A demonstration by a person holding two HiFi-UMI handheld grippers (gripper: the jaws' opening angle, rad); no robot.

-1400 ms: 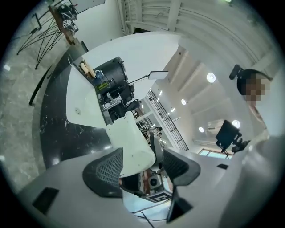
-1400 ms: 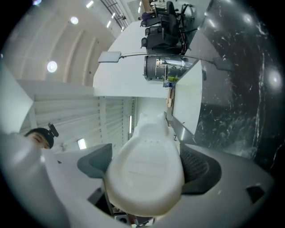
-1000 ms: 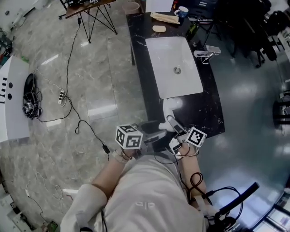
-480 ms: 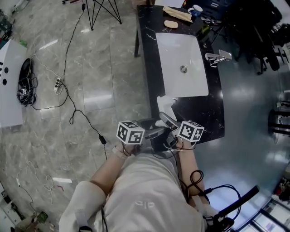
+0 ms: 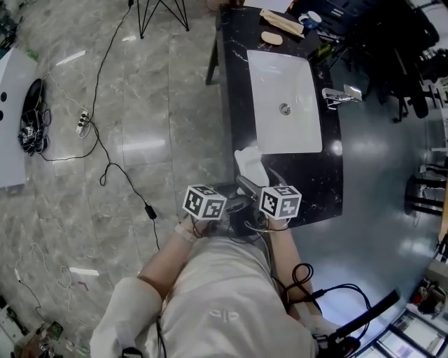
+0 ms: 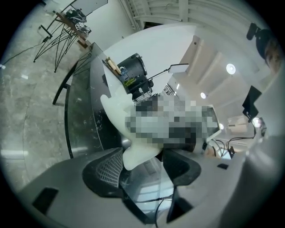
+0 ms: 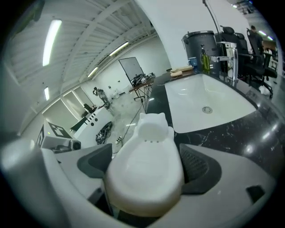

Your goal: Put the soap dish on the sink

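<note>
The white sink (image 5: 280,73) is sunk into a black counter (image 5: 316,183), and everything else is placed around it. A chrome faucet (image 5: 337,94) stands at the sink's right side. Beyond its far edge lie a tan bar of soap (image 5: 272,38), a long pale flat thing (image 5: 283,22) and a blue-and-white cup (image 5: 313,17). To the left of the sink is grey marble floor (image 5: 161,105), where a black cable (image 5: 112,168) runs to a power strip (image 5: 82,120). The basin shows only its drain (image 5: 284,109). The strip of counter between the sink's near edge and the person carries nothing but the soap dish (image 5: 249,166). The dish is held in the air just short of that near edge, over the counter's left side, with its rounded eared end pointing toward the sink. The right tongs (image 7: 149,165) clamp the dish's broad body from both sides. Its shallow hollow faces up and shows a few small holes (image 7: 152,141). The left tongs (image 6: 141,161) take the dish's narrow near end between their pads, which press it as far as that view shows. The two marker cubes sit side by side on the person's side of the sink.
</note>
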